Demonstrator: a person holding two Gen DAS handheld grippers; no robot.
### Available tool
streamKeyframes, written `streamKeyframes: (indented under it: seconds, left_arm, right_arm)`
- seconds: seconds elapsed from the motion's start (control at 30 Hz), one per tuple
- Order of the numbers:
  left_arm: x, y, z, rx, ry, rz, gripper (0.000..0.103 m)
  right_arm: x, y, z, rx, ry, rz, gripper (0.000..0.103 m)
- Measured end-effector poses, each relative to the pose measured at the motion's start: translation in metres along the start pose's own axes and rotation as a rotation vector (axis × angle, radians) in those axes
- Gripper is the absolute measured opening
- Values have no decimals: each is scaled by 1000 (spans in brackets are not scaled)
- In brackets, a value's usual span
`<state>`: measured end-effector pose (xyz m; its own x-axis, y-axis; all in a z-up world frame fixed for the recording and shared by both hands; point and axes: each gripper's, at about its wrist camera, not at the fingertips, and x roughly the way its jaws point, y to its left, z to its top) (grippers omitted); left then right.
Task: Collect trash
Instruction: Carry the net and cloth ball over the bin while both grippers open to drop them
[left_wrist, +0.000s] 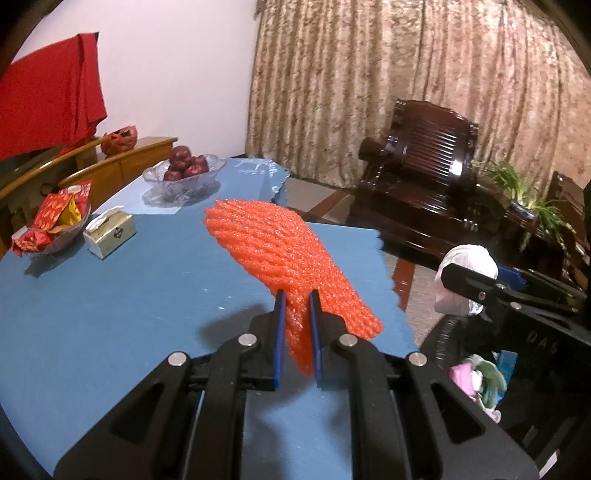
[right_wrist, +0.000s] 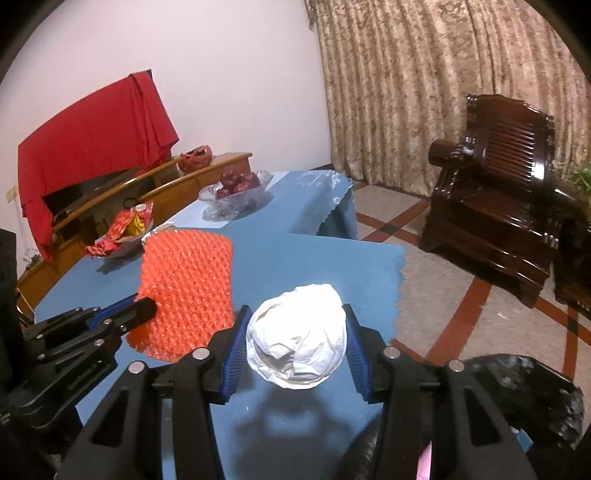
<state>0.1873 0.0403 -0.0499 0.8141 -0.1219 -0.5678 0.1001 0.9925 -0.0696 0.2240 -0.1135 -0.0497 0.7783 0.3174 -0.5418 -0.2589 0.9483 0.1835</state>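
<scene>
Above the blue table (left_wrist: 110, 314), your left gripper (left_wrist: 297, 295) pinches the orange foam net (left_wrist: 280, 254) and your right gripper (right_wrist: 295, 314) clamps the white paper wad (right_wrist: 297, 336), the bin (left_wrist: 480, 376) nearer your right.

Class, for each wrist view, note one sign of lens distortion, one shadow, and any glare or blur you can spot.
Left wrist view: dark vignette corners, curtain lines bowed; the orange foam net casts a shadow on the blue tablecloth; glare on the wooden armchair.

Right wrist view: the same round fisheye frame; a shadow lies under the crumpled white paper ball; the floor at right looks slightly smeared.
</scene>
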Motion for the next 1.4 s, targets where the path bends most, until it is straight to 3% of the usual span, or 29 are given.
streamKeyframes:
  seconds: [0.6,1.0,1.4]
  left_arm:
    - [-58,-87,-16,100,-32,-165,11]
    - [-55,-138,-31,167,-1,-258,11]
    - [-31,-184,-47,239,48,-332,11]
  right_arm:
    - [-106,-49,-24,42,-71,-110,48]
    - [-142,-91,-41,85,-81,-192,48]
    - [-151,-126,-55,114,-65,-260,48]
